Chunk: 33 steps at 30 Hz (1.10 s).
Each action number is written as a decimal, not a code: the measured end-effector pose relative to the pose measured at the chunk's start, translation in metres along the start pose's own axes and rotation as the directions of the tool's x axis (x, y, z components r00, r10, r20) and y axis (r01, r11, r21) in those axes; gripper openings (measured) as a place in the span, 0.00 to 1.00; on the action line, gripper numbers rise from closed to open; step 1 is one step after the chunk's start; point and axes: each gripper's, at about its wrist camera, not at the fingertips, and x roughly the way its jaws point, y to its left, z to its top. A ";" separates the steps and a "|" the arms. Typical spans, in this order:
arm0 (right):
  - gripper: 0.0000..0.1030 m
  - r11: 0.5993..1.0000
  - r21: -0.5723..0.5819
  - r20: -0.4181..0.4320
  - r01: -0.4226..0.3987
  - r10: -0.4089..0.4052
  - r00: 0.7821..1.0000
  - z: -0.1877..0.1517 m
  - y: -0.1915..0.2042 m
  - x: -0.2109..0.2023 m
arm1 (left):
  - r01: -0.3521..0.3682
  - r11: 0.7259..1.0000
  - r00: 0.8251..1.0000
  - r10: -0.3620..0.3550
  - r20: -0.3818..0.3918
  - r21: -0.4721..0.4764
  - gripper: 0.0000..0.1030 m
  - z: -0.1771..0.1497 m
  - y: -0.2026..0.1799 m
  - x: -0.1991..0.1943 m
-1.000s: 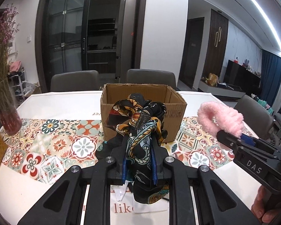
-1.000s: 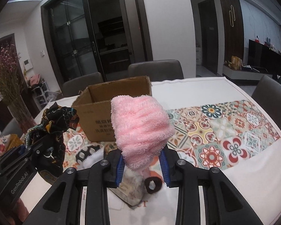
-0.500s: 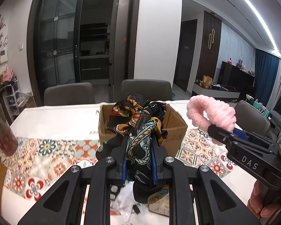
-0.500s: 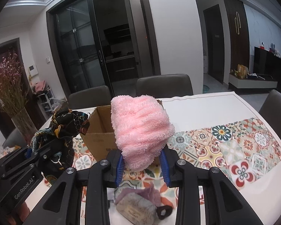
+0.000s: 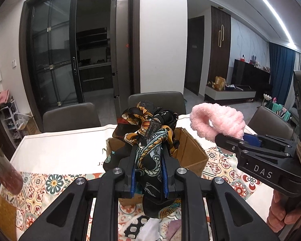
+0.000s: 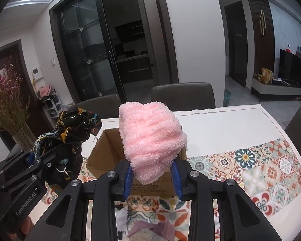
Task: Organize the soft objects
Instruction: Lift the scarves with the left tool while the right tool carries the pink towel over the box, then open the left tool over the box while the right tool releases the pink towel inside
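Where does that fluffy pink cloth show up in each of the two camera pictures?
Left wrist view: the pink cloth is at the right, clamped in the right gripper, just right of the cardboard box.
Right wrist view: the pink cloth fills the centre, pinched between that gripper's blue pads, hiding part of the box.
Shared landmark: the open cardboard box on the patterned tablecloth.

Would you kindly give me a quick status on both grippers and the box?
Left gripper shut on patterned scarf. Right gripper shut on pink fluffy cloth. Both held above open cardboard box. Nothing blocking the box.
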 end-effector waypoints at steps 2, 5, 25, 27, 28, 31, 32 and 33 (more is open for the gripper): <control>0.33 1.000 -0.004 -0.024 -0.003 0.003 1.000 0.009 -0.001 0.008 | 0.001 1.000 1.000 -0.001 -0.014 0.008 0.20 0.008 0.000 0.008; 0.33 1.000 -0.016 -0.071 -0.009 0.007 0.997 0.020 -0.002 0.021 | 0.006 1.000 0.999 -0.005 -0.032 0.022 0.20 0.018 -0.002 0.019; 0.33 0.997 -0.061 -0.415 -0.043 0.014 0.910 0.045 -0.012 0.132 | 0.045 0.999 0.955 -0.048 -0.293 -0.015 0.21 0.048 0.017 0.123; 0.34 0.998 -0.045 -0.443 -0.048 0.023 0.896 0.043 -0.017 0.144 | 0.045 0.999 0.943 -0.052 -0.329 -0.030 0.21 0.046 0.019 0.137; 0.34 0.998 -0.041 -0.455 -0.046 0.023 0.890 0.041 -0.019 0.149 | 0.043 0.999 0.938 -0.052 -0.343 -0.033 0.22 0.044 0.020 0.142; 0.34 0.999 -0.034 -0.476 -0.036 0.015 0.879 0.037 -0.023 0.160 | 0.038 0.998 0.925 -0.052 -0.378 -0.042 0.23 0.038 0.021 0.157; 0.34 0.999 -0.031 -0.482 -0.030 0.011 0.876 0.036 -0.025 0.163 | 0.039 0.998 0.920 -0.055 -0.388 -0.050 0.24 0.035 0.021 0.161; 0.34 0.999 -0.031 -0.488 -0.029 0.010 0.873 0.035 -0.025 0.166 | 0.039 0.998 0.917 -0.056 -0.396 -0.053 0.26 0.033 0.021 0.166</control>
